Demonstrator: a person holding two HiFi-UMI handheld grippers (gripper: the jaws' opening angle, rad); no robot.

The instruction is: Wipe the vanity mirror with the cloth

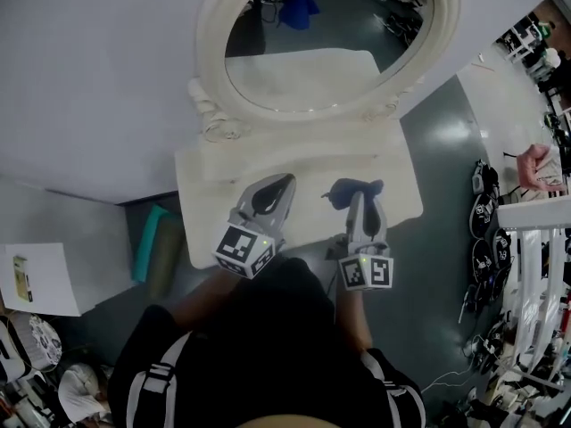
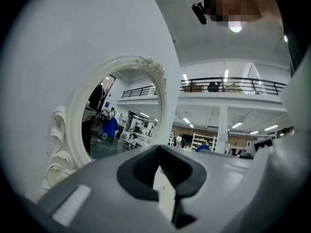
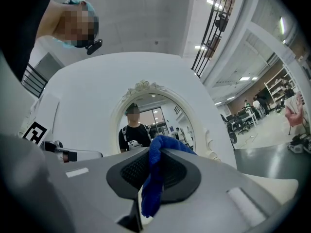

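Cloth [image 3: 151, 188] in tightly closed right tongs [image 1: 358, 200], near vanity mirror [image 1: 330, 52]; left tongs [image 1: 283, 182] closed, empty.

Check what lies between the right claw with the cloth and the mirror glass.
Only the bare white vanity top and the carved frame base of the mirror separate them; nothing else stands there. The head view shows it.

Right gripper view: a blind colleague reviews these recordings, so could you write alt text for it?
The right gripper is shut on a blue cloth that hangs down between its jaws. Beyond it stands an oval, white-framed vanity mirror, which reflects a person in dark clothes.
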